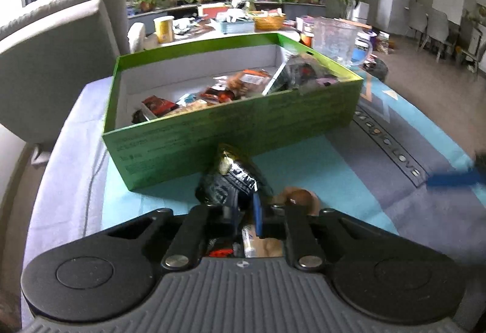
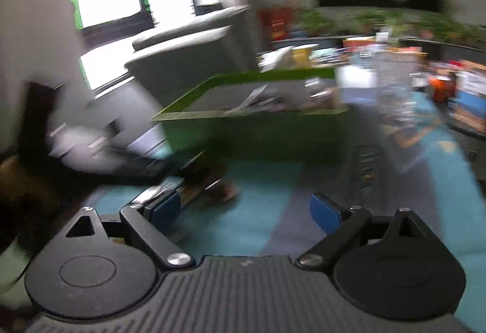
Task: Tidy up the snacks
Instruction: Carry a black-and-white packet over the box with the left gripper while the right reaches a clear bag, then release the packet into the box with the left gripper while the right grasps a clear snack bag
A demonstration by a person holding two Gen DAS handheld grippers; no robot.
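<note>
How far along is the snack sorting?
Mostly done, it seems: the green box already holds many wrapped snacks. In hand: the left tongs are shut on a dark snack packet in front of the box. Left: a brown snack on the tablecloth. The right tongs are open, holding nothing; that view is blurred.

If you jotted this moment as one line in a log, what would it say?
left gripper: shut on dark snack packet | right gripper: open, empty | green box: ahead, holding snacks | right view: blurred
</note>
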